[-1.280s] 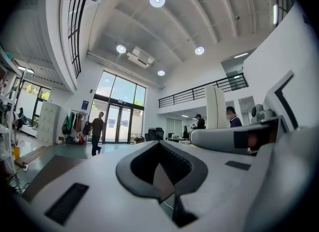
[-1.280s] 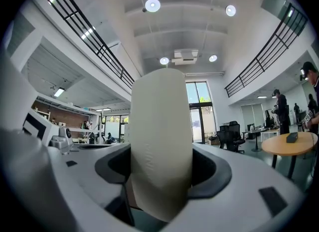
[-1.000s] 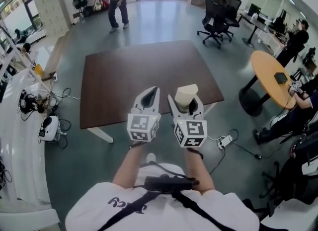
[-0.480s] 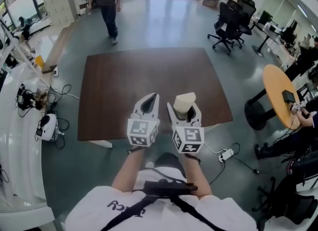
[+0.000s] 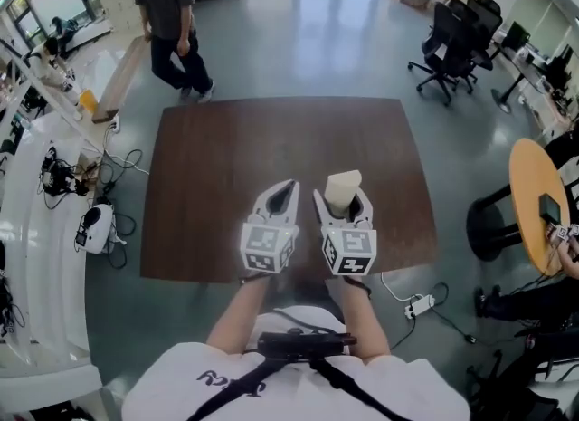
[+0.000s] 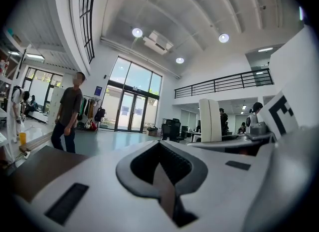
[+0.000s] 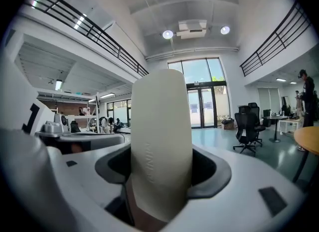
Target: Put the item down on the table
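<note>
standing upright between the jaws of the right gripper (image 5: 344,200), a pale cream item (image 7: 161,141) with a rounded top is pinched on both sides and held above the dark brown table (image 5: 226,157), not touching it. the right gripper view shows the item filling the gap between the jaws, its top rising well past them. just beside it at nine o'clock, the left gripper (image 5: 280,197) hangs over the same table with its jaws pressed together on nothing. both grippers sit over the near part of the tabletop, toward six o'clock, and the wood around them is bare. a person in a dark shirt (image 5: 169,21) is mid-stride on the grey floor (image 5: 317,39) beyond the table's far left corner, at eleven o'clock. black office chairs (image 5: 457,39) cluster at one o'clock, a round orange table (image 5: 536,202) stands at three o'clock, and a white power strip (image 5: 419,305) lies on the floor at five o'clock.
</note>
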Demonstrator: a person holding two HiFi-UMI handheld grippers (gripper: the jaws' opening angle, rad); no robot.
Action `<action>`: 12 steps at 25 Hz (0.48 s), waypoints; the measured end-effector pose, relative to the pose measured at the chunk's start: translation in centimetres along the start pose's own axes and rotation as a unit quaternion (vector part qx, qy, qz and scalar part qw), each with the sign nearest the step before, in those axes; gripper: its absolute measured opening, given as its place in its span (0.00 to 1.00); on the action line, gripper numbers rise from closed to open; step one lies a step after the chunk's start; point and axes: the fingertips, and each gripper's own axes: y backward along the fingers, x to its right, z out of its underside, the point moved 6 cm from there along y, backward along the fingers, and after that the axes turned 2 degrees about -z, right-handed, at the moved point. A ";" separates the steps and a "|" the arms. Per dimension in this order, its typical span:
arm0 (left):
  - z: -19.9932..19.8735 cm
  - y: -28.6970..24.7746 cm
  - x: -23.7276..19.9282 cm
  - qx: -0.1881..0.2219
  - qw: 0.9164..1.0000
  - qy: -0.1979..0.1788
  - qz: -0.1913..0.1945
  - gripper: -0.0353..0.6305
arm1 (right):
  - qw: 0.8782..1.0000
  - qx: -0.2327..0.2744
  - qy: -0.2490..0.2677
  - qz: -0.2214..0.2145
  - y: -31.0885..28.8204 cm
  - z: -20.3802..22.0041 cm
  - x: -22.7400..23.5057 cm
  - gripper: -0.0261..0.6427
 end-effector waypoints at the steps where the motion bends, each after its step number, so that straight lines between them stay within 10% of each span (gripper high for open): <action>1: 0.1 -1.4 -0.6 -0.004 1.000 0.001 -0.003 0.07 | 1.000 -0.006 0.003 -0.003 -1.5 0.1 0.8 0.52; 12: 4.4 -13.8 -3.8 -0.051 0.999 0.006 0.012 0.07 | 0.993 -0.110 0.009 0.033 -11.2 5.6 11.0 0.52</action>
